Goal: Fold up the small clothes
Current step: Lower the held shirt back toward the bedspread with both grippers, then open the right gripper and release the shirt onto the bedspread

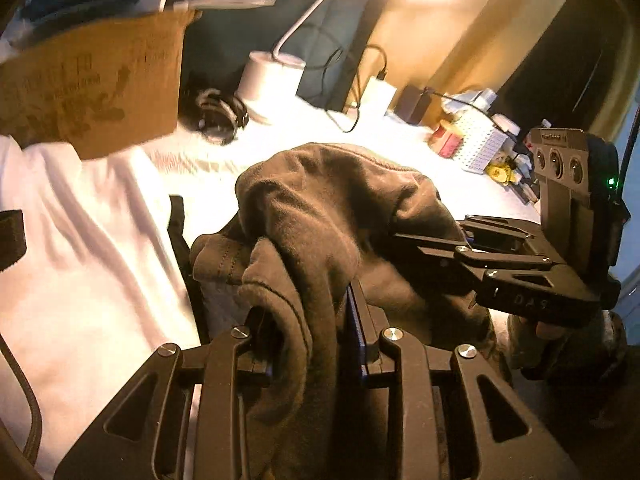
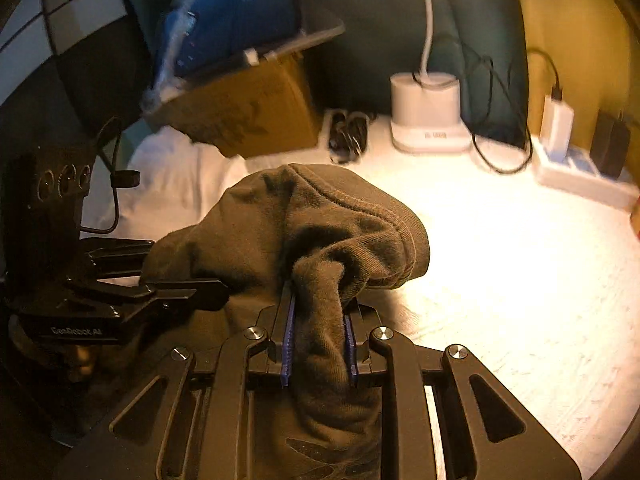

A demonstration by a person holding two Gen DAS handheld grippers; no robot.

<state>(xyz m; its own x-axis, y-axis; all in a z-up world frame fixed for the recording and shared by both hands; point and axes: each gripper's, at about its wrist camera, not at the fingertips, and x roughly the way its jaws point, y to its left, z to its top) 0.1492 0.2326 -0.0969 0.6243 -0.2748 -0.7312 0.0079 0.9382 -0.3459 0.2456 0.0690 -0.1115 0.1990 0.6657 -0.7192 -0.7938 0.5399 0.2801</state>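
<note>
Both jaws are pinching the brown garment (image 1: 320, 208), left gripper (image 1: 308, 344) and right gripper (image 2: 320, 344) nearly closed on bunched folds beside the lamp base (image 2: 428, 112); soft, limp, probably best gripped at hems.

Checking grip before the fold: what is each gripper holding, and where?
Both hold the brown garment: left gripper and right gripper each pinch a bunched fold of it.

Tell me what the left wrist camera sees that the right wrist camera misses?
Only the left wrist view shows the white perforated plastic basket and the small red box beside it. Only the right wrist view shows the blue plastic-wrapped package on top of the cardboard box. Both show the dark brown fleece garment, clamped by the left gripper and the right gripper, plus the brown cardboard box and the white round lamp base.
</note>
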